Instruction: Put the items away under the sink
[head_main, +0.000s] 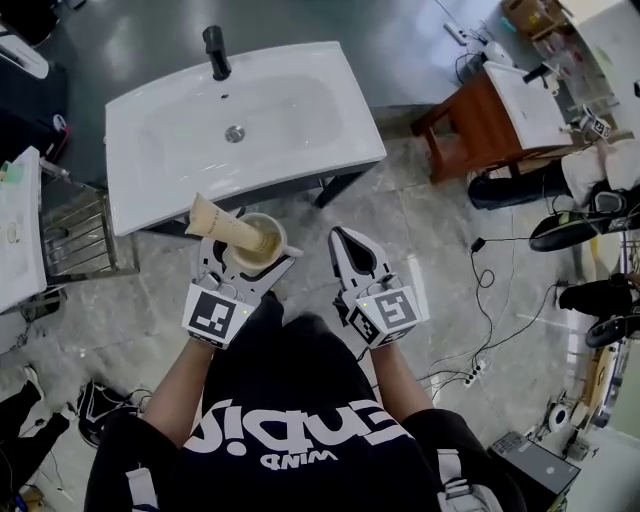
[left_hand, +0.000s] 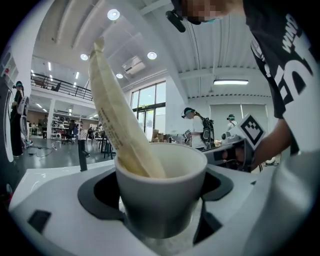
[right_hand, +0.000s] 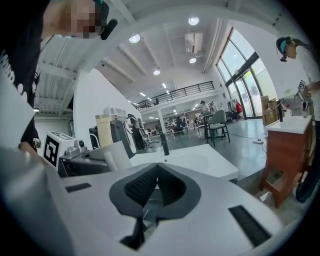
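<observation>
The left gripper (head_main: 248, 262) is clamped on a grey cup (left_hand: 161, 190) with a cream tube (left_hand: 112, 120) leaning out, just near of the white sink (head_main: 300, 110). Lower it level so the tube cannot tip out. The right gripper (head_main: 347, 245), clenched and empty, can steady it.

Bright, even light is recorded throughout. Round ceiling lamps (left_hand: 114, 14) are seen high above the left gripper (left_hand: 160, 200), and daylight is admitted through tall windows (left_hand: 148, 107) beyond it. Mild glare is noted on the white sink (head_main: 300, 110) ahead of that gripper. Both gripper views are bent at the edges and darkened in the corners. The cup (left_hand: 160, 182) between the left jaws is rendered soft; shadows are faint.
</observation>
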